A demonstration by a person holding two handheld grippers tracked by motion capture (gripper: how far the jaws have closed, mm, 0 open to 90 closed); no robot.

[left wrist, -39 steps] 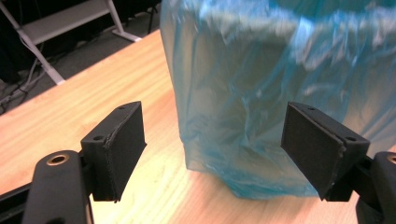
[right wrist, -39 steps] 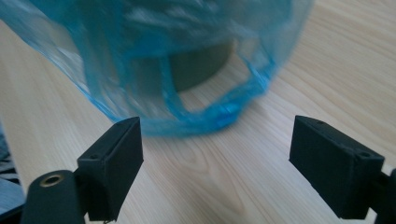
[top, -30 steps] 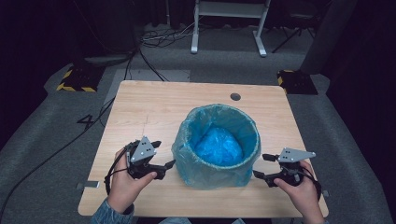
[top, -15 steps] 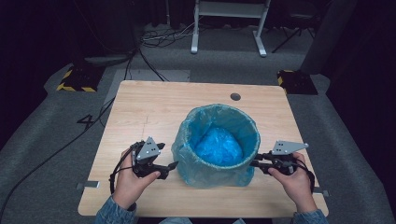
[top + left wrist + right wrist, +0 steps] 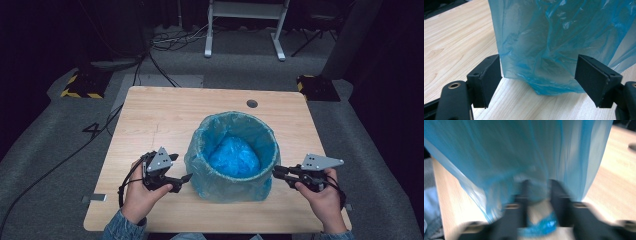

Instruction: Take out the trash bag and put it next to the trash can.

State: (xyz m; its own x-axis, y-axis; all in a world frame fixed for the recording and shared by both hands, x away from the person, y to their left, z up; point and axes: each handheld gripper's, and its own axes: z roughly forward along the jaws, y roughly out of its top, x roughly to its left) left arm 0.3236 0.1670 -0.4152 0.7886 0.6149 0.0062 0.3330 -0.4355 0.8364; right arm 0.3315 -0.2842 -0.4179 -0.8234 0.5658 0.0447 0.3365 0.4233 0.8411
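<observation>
A round bin lined with a blue plastic bag (image 5: 232, 155) stands on the wooden table (image 5: 150, 115), with crumpled blue plastic inside it. My left gripper (image 5: 182, 167) is open beside the bag's lower left side. In the left gripper view the bag's bottom fold (image 5: 544, 50) hangs between the wide-spread jaws, and my left gripper (image 5: 539, 75) does not press on it. My right gripper (image 5: 275, 172) points at the bag's lower right side. Its jaws have just been opening. In the blurred right gripper view, bag film (image 5: 524, 150) hangs between the jaws of my right gripper (image 5: 539, 192), which stand a little apart.
A round cable hole (image 5: 252, 103) sits in the table's far right part. Beyond the table are a white desk frame (image 5: 245, 25), floor cables (image 5: 155, 60) and a yellow-striped black block (image 5: 82, 85) on the grey carpet.
My right gripper has moved left, from clear of the bag to its lower right side, and its jaws stand narrower than a second ago. The left gripper has hardly moved.
</observation>
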